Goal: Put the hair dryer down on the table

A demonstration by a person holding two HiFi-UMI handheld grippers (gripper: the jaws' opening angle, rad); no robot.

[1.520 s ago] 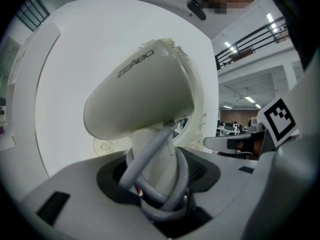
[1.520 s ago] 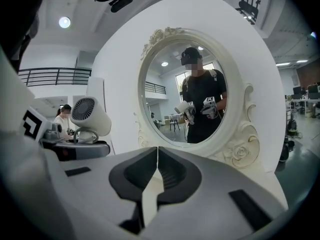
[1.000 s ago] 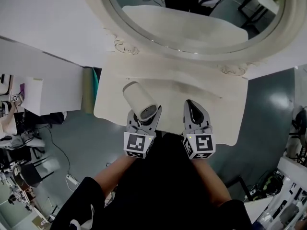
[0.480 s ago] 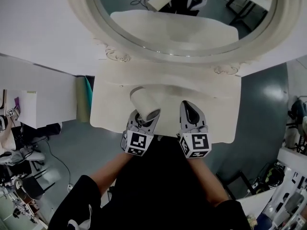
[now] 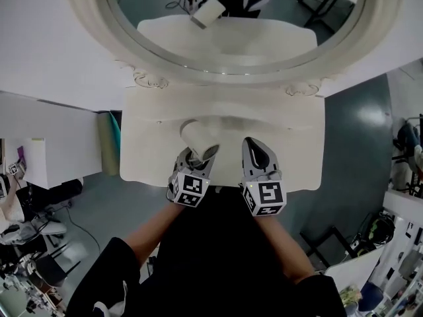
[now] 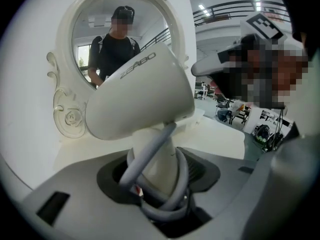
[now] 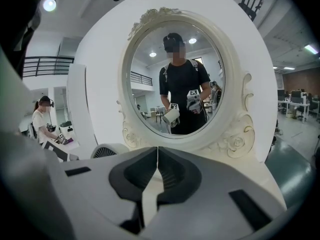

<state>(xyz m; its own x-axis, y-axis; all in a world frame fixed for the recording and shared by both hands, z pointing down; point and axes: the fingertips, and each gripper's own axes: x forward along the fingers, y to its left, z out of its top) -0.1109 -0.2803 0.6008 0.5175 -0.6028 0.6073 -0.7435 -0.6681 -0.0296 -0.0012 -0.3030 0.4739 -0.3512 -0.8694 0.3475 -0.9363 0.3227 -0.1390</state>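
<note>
A cream hair dryer (image 5: 198,139) stands tilted over the front of the white vanity table (image 5: 294,134). My left gripper (image 5: 193,162) is shut on its handle. In the left gripper view the dryer's barrel (image 6: 137,101) fills the middle. Its grey cord (image 6: 172,186) is looped round the handle between the jaws. My right gripper (image 5: 258,156) hovers beside it over the table's front edge, shut and empty. The right gripper view shows that gripper's (image 7: 157,173) pads touching and the dryer's rear grille (image 7: 106,151) to the left.
A big round mirror (image 5: 225,35) in an ornate white frame (image 7: 240,134) stands at the back of the table and reflects the person and both grippers. A green panel (image 5: 109,140) leans by the table's left side. Grey floor lies on both sides.
Both grippers have edged a little forward over the table's front edge. The dryer's barrel now stands more upright. The left grip has stayed the same.
</note>
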